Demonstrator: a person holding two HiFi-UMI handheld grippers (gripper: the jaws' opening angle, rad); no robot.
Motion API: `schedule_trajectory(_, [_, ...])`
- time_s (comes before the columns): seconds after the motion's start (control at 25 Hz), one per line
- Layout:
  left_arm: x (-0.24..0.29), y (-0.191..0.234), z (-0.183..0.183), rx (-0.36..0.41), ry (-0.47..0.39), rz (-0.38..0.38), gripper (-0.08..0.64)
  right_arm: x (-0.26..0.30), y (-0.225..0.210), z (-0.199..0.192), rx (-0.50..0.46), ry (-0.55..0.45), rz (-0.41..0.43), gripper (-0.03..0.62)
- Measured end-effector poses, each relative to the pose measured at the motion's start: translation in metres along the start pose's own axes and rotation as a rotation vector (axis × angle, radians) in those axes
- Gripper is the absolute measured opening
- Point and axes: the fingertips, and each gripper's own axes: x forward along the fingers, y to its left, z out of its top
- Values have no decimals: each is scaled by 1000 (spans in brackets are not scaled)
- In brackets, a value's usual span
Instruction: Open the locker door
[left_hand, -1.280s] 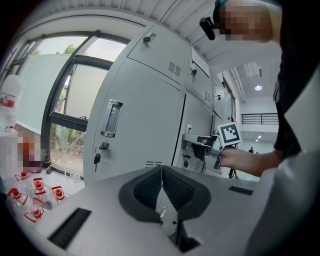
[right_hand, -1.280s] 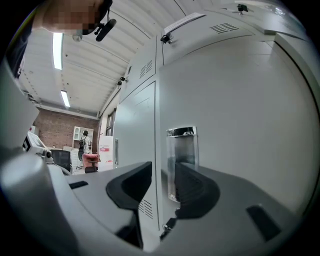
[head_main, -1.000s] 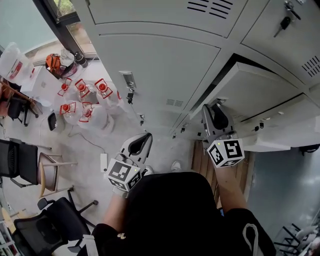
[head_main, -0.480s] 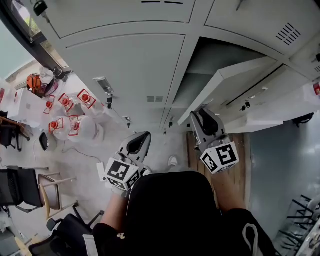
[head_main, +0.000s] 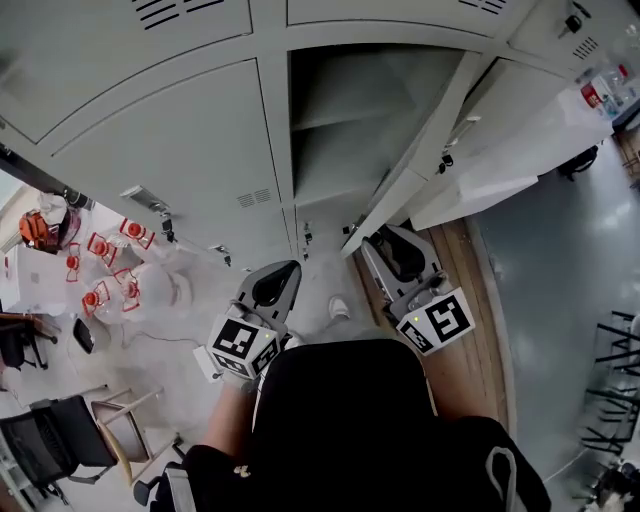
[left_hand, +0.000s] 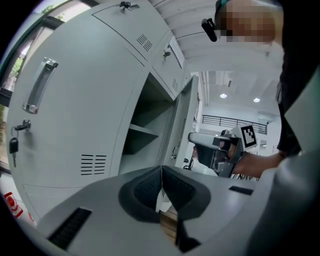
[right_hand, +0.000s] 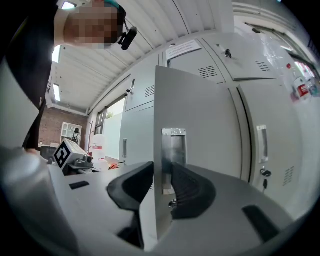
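- At the bank of grey lockers, the locker door (head_main: 470, 150) is found swung well out from its frame. It is hinged at the right of the opening, and its free edge is turned toward the person.
- The right tool (head_main: 378, 243) is closed on that free edge. In the right gripper view the thin sheet of the door passes between the two pads, just beside the metal latch plate (right_hand: 173, 145).
- The left tool (head_main: 280, 275) is held low and apart from the lockers. Its jaws are brought together and nothing is gripped.
- The task is judged nearly complete, with only the last part of the swing possibly left.
- Risk: the hold is taken on a smooth, thin edge only. If the door is pulled at an angle to its arc, the pads may be expected to slide off.
- Risk: if the door is released abruptly, it may swing back, or onward against the locker to its right.
- The opened compartment (head_main: 370, 110) is divided by one shelf (left_hand: 142, 131). Nothing is seen on the shelf or below it, though the deepest part lies in shade.
- The neighbouring door (left_hand: 95, 90) on the left is shut, so its contents cannot be told. A handle (left_hand: 40, 85) is fitted to it, with a key (left_hand: 14, 145) hanging below.
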Motion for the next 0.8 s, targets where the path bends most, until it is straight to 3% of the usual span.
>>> schedule_trajectory(0.2, [23,-24,-3,18,38,-121,23,-34,-4,1,-21,-6,-102,74])
schedule_trajectory(0.4, [40,-45,-5,37,57,-210,23,-69,-21,0,-21,-16,-229,67])
schedule_trajectory(0.8, [66,-82,-7,71,91,-345,23,-143,-78,-5,13,-2,-552,57])
